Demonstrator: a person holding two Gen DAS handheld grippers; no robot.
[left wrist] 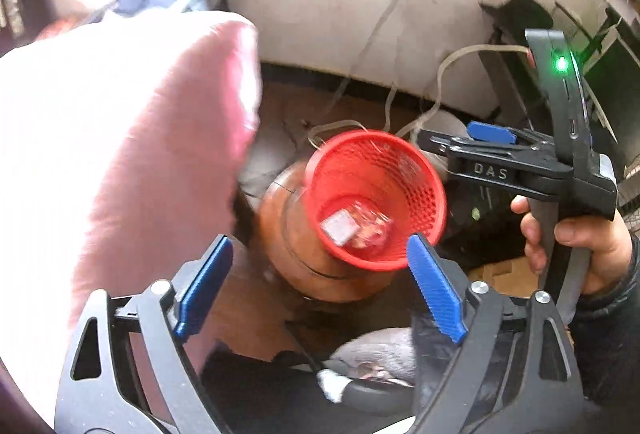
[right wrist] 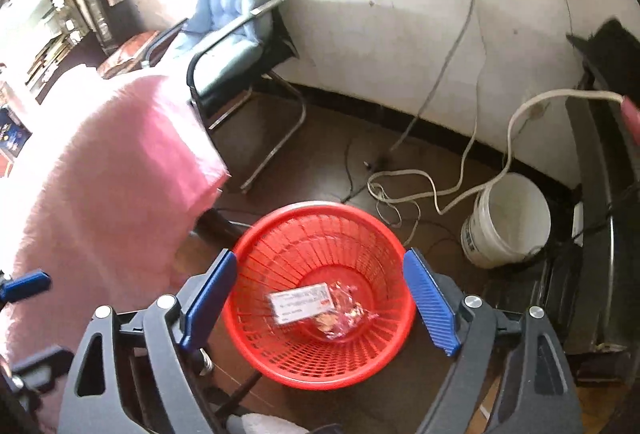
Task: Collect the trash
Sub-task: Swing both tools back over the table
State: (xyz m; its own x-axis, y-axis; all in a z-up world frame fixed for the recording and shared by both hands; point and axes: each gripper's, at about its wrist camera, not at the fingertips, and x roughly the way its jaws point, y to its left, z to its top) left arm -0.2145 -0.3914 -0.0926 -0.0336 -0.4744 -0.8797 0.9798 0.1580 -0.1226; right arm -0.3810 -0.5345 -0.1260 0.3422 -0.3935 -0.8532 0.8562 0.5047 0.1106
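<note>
1. Your right gripper [right wrist: 320,304] hangs directly over the red basket [right wrist: 320,294] at the bottom centre of the right wrist view, tongs spread wide with nothing between them.
2. The trash is already down there: a white labelled packet [right wrist: 300,304] and a crinkled clear wrapper [right wrist: 344,312] lie touching each other on the basket floor. I read this as a drop just made, so the job now is a clean exit.
3. Lift straight up. The blue fingertips [right wrist: 430,302] sit close to the rim on both sides, and a sideways swing could clip the mesh and tip it.
4. Your left gripper [left wrist: 320,288] is also spread and empty, low in the left wrist view, with the basket [left wrist: 376,200] just beyond its tips.
5. From the left camera the basket looks tilted and appears to stand on or against a round brown wooden piece [left wrist: 312,258]; motion blur keeps me from saying which. Treat it as unsteady and don't lean on it.
6. In that same view your right gripper [left wrist: 432,144] shows from the side at the right edge, your hand [left wrist: 576,246] wrapped around its handle, near the basket rim.
7. The pink fluffy cover [right wrist: 108,194] fills the left of both views, close to the basket; keep the left tongs out of it as you turn away.
8. The white bucket [right wrist: 506,222] and the loose white cable [right wrist: 440,194] lie at right, well apart from the basket. Watch that cable when you reach for the next piece.
</note>
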